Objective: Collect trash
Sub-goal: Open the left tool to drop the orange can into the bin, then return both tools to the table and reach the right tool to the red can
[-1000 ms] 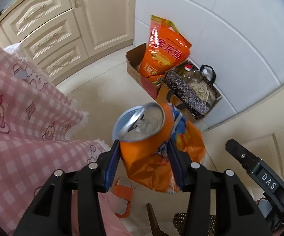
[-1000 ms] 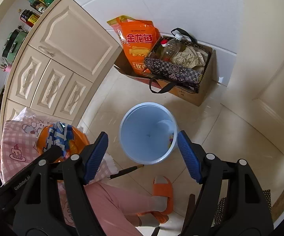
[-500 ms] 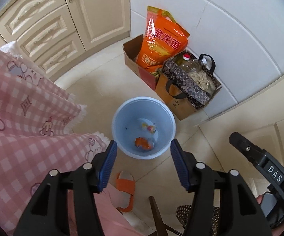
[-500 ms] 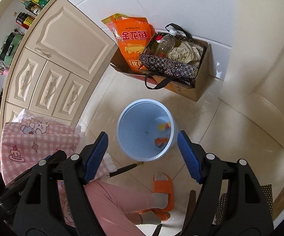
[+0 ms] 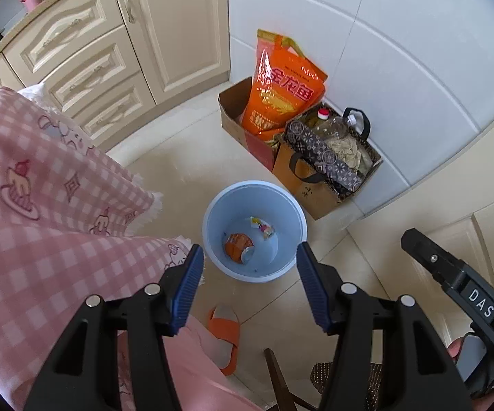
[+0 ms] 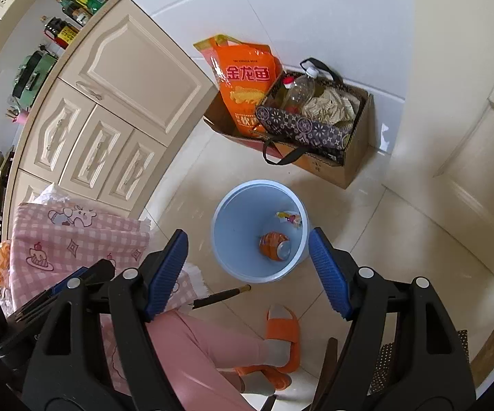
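In the left wrist view, the left hand-held gripper (image 5: 247, 287) hangs above the floor with its blue-padded fingers spread wide and nothing between them. Below the gap stands a light blue bin (image 5: 212, 212) on the cream floor tiles. Inside it, on the bottom, lies a crushed orange can (image 5: 238, 247) on its side, and just beyond it a small crumpled wrapper (image 5: 262, 227), apart from the can. Left of the bin hangs a pink checked tablecloth (image 5: 41, 212). Behind the bin, against the white tiled wall, a cardboard box (image 5: 236, 120) holds an orange bag (image 5: 281, 99), with a patterned carrier bag (image 5: 325, 161) beside it. An orange slipper (image 5: 224, 332) rests on the floor near the bin. At the right edge, part of the other gripper's black body shows.

In the right wrist view, the right hand-held gripper (image 6: 248, 270) is likewise spread open and holds nothing. The bin (image 6: 226, 239) sits between its fingertips, lower down, with the can (image 6: 274, 246) lying near the right side of the bottom and the wrapper (image 6: 289, 218) against the far wall. A thin dark rod (image 6: 221, 297), possibly a chair part, pokes out beside the tablecloth (image 6: 75, 236). The cream cabinet (image 6: 116, 102) fills the left.
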